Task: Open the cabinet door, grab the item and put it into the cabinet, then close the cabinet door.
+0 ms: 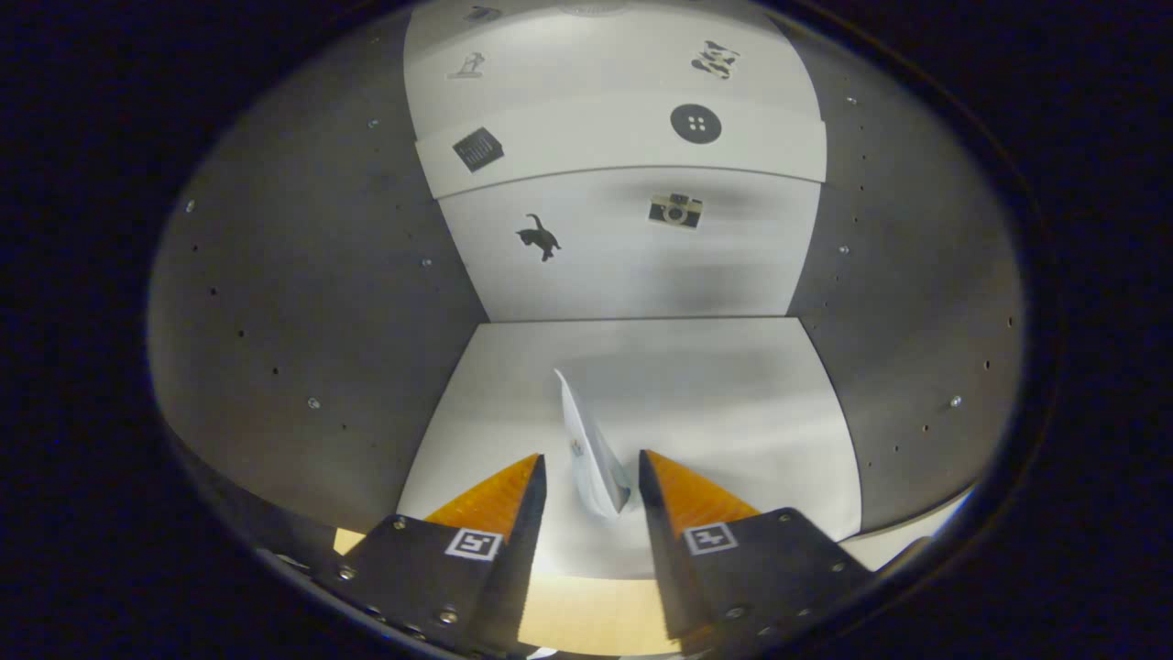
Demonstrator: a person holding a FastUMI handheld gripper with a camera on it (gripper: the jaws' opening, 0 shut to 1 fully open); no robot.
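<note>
I am looking into the cabinet, with its white floor [715, 403], grey side walls [312, 275] and white back wall [623, 266]. A thin white packet [591, 449] stands on edge on the floor, leaning slightly. It sits between my fingertips, its lower end close to the right finger [678, 486] and clear of the left finger [513, 495]. My gripper [591, 454] is open, with a gap on the left of the packet. The cabinet door is out of sight.
A white shelf [623, 147] crosses the cabinet above the packet. Small picture stickers dot the back wall, among them a cat [539, 236] and a camera [675, 211]. A pale wooden front edge [586, 614] lies beneath my fingers.
</note>
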